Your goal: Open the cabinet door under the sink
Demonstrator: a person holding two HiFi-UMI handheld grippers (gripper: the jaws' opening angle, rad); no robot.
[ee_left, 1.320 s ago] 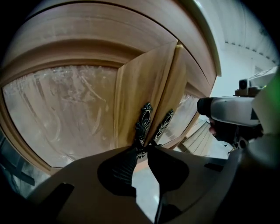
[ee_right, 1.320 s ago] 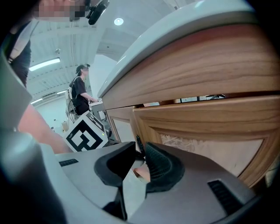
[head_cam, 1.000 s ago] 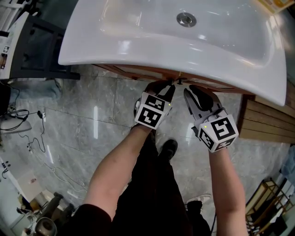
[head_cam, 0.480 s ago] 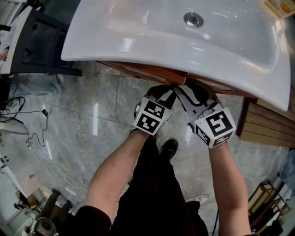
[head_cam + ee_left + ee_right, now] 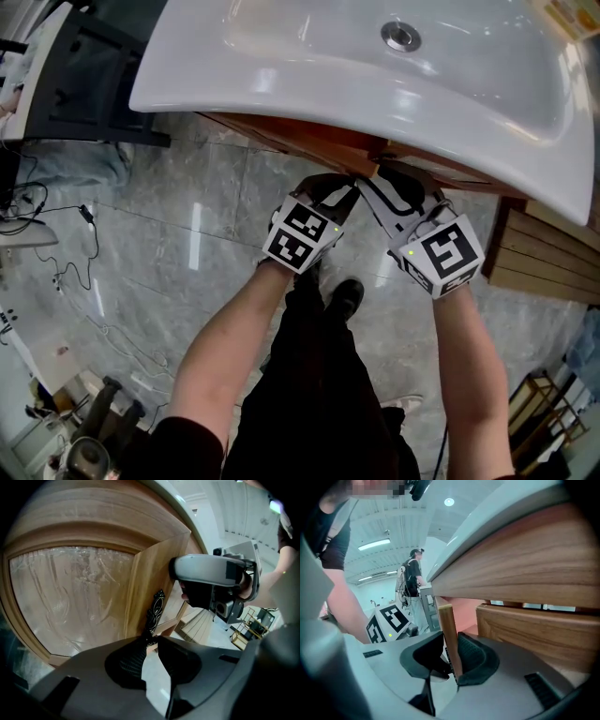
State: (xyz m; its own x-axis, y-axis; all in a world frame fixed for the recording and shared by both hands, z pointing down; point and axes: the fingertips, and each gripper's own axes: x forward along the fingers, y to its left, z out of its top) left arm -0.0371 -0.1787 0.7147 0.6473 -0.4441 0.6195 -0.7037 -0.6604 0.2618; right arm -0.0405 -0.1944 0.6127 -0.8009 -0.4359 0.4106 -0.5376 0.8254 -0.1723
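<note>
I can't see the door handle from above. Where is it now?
In the left gripper view, the black ornate handle sits near the right edge of the cabinet door, its lower end between the jaws of the left gripper.

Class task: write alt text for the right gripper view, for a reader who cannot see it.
The right gripper, whose jaws have just been closing, grips the edge of a wooden cabinet door standing ajar under a white sink. Behind, at left, a person stands in a bright room.
</note>
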